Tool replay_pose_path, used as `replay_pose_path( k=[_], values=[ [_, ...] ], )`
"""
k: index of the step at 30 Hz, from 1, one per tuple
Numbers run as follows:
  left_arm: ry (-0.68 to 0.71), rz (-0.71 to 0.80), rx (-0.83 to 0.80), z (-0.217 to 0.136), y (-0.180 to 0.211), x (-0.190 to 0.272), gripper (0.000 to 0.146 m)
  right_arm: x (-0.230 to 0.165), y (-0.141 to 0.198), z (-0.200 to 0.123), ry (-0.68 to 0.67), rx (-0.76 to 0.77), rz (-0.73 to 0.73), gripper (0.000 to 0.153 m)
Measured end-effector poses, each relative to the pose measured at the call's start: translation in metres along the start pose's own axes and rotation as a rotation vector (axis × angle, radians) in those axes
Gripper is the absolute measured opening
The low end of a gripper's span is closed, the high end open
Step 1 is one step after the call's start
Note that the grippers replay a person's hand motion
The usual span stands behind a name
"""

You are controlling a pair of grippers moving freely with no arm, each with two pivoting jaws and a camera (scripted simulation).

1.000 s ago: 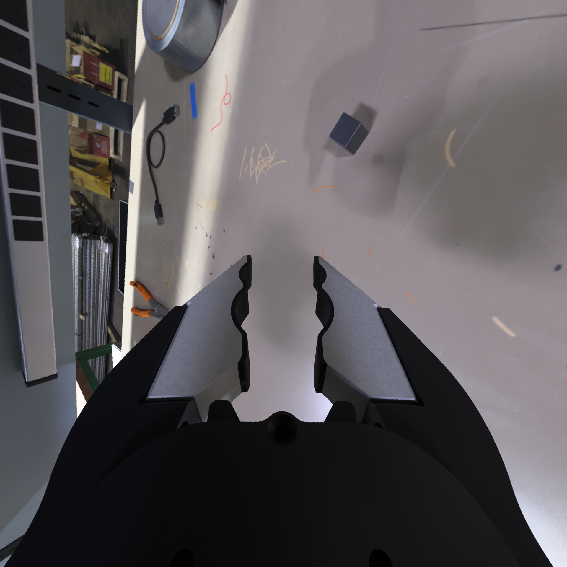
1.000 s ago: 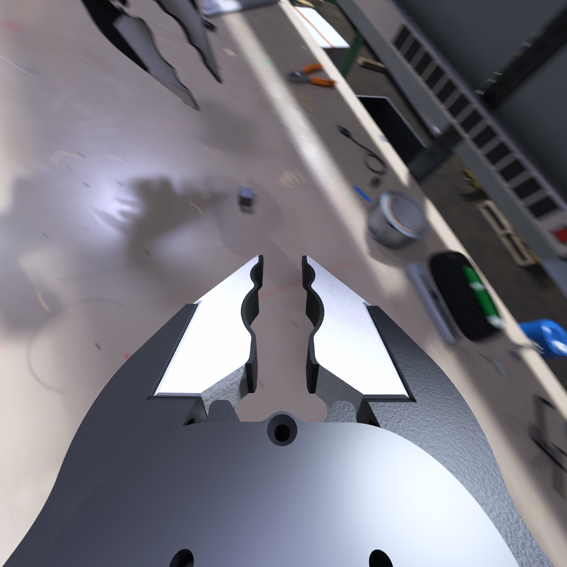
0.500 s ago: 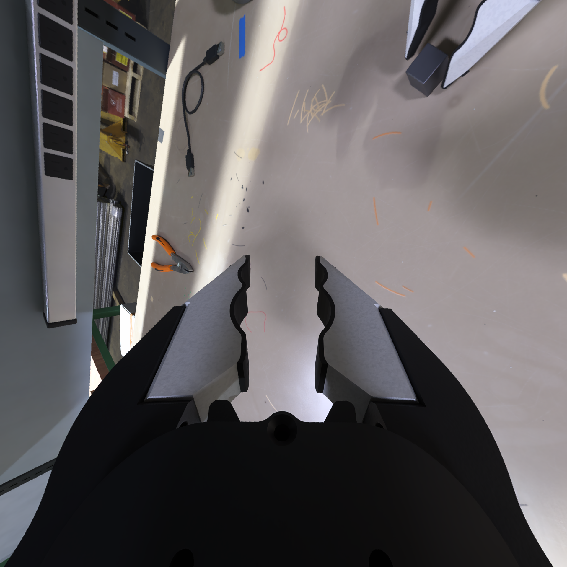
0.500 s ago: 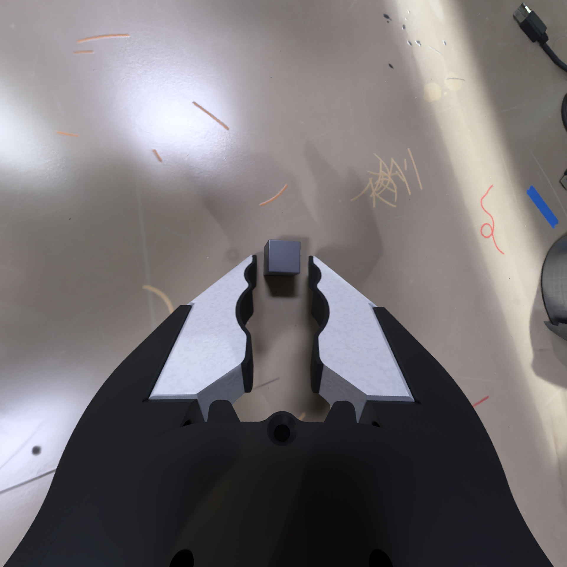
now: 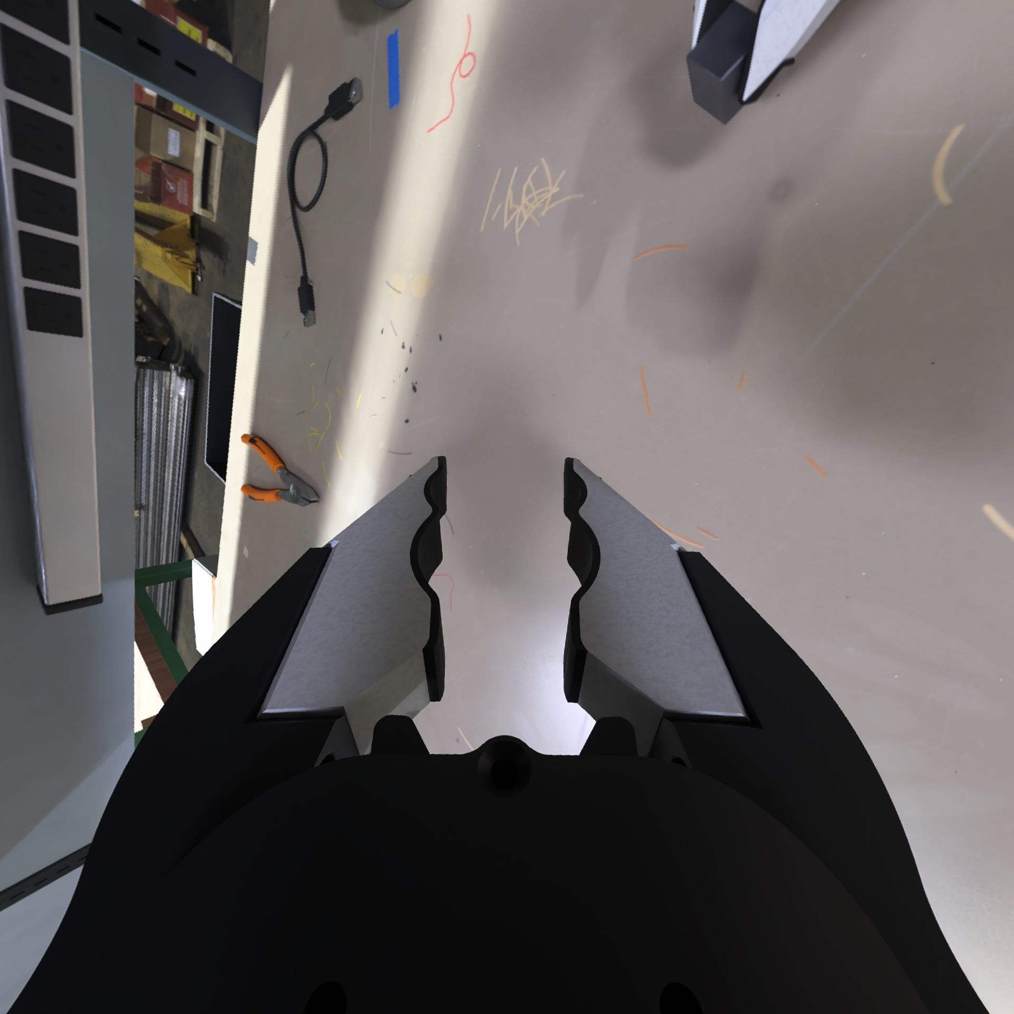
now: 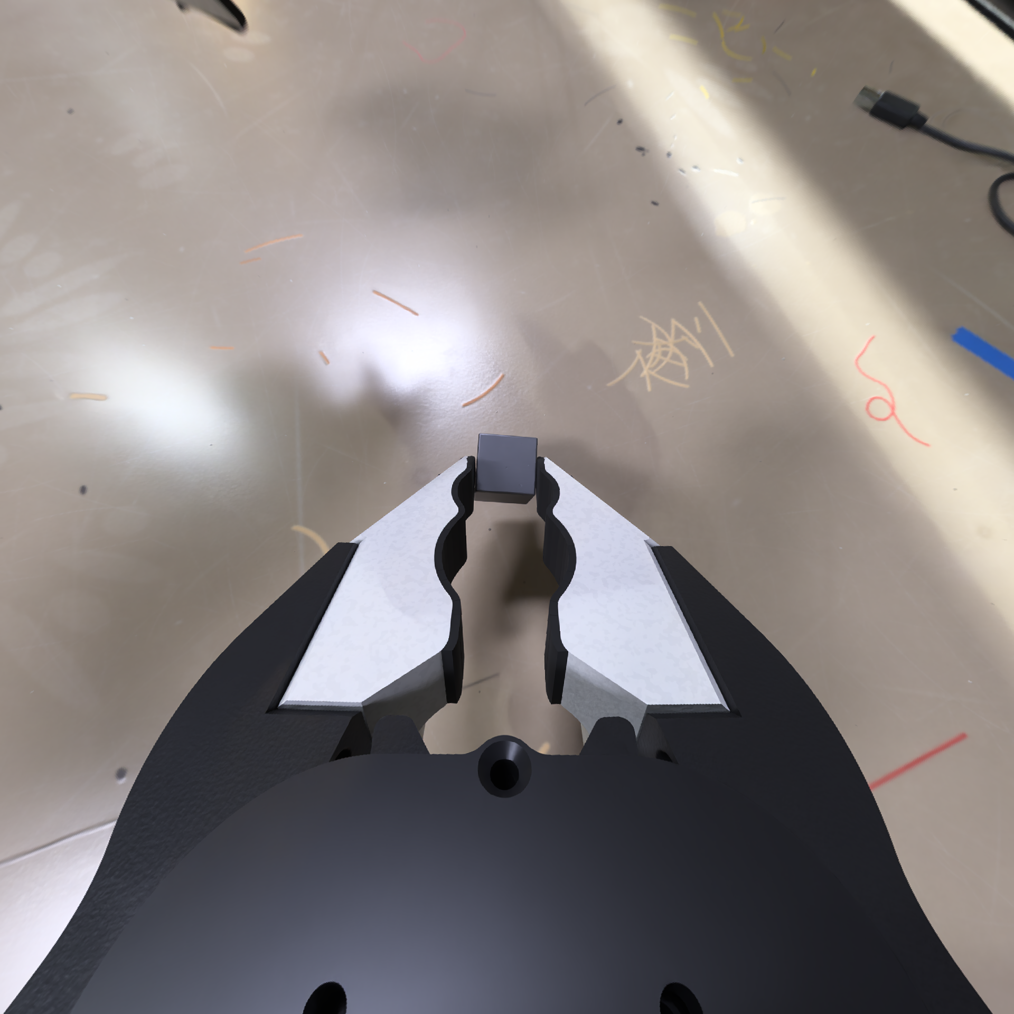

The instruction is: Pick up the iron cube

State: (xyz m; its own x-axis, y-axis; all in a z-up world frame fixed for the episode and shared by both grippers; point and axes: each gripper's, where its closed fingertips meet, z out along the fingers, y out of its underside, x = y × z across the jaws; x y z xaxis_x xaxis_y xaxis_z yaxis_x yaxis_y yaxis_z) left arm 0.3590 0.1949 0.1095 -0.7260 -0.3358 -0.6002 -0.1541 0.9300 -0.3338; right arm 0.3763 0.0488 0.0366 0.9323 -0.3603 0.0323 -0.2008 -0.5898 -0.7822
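Observation:
The iron cube (image 6: 505, 463) is a small dark grey block pinched between the tips of my right gripper (image 6: 505, 473), which is shut on it. The cube appears held slightly above the beige table, with its shadow below it. In the left wrist view the cube (image 5: 716, 71) shows at the top right between the right gripper's pale fingers (image 5: 779, 38). My left gripper (image 5: 503, 466) is open and empty, well short of the cube and over bare table.
A black USB cable (image 5: 307, 181) lies near the table's left edge (image 5: 241, 384) and also shows in the right wrist view (image 6: 933, 131). Orange pliers (image 5: 274, 472) lie at that edge. Blue tape (image 5: 393, 68) and scribbles mark the surface.
My right gripper's fingers have closed from either side of the cube onto it and pulled back from the table with it. My left gripper has barely moved.

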Motion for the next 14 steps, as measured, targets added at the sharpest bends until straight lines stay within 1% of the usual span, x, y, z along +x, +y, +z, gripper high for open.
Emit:
replay_pose_path(
  k=[6,9,14],
  values=[
    [0.034,0.026,0.008,0.011,-0.01,0.016,0.044,-0.002,-0.013,-0.025,-0.006,0.083,0.002,0.022],
    [0.026,0.036,0.021,0.015,-0.016,0.02,0.045,-0.004,-0.018,-0.038,-0.004,0.115,-0.005,0.022],
    [0.002,0.046,0.039,0.019,-0.024,0.022,0.047,-0.011,-0.023,-0.054,0.01,0.152,-0.067,0.022]
  ],
)
